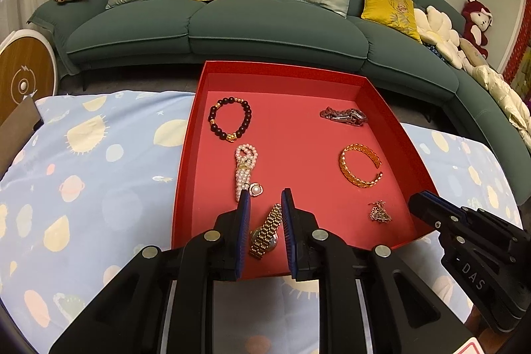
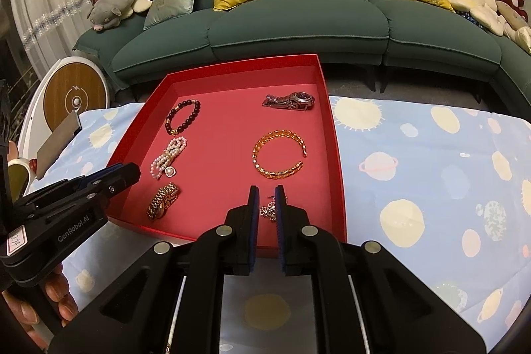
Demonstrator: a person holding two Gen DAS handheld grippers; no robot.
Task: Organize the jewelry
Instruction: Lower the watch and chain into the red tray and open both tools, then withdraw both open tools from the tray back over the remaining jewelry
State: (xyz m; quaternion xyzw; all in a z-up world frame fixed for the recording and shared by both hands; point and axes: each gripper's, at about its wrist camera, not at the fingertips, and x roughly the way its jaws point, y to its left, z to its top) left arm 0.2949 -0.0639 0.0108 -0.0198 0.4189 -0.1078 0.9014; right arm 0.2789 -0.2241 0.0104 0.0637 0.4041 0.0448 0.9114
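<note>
Jewelry lies spread in a red tray point(image 1: 190, 135) on a planet-print cloth point(image 1: 86, 175): in the left wrist view, a dark bead bracelet point(image 1: 229, 122), pearl strand point(image 1: 245, 169), silver watch point(image 1: 344, 116), gold bangle point(image 1: 360, 165) and small brooch point(image 1: 380, 212). The left claw point(image 1: 265, 199) stands apart over a gold watch point(image 1: 265, 231). In the right wrist view, the right claw point(image 2: 265, 193) is apart with the brooch point(image 2: 268, 210) between its fingers, not visibly gripped; the gold watch point(image 2: 163, 200) lies near the tray's front left corner.

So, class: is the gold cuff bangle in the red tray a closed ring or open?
Open. The gold cuff bangle shows a clear gap between its two ends on the right side, lying flat in the red tray.
</note>
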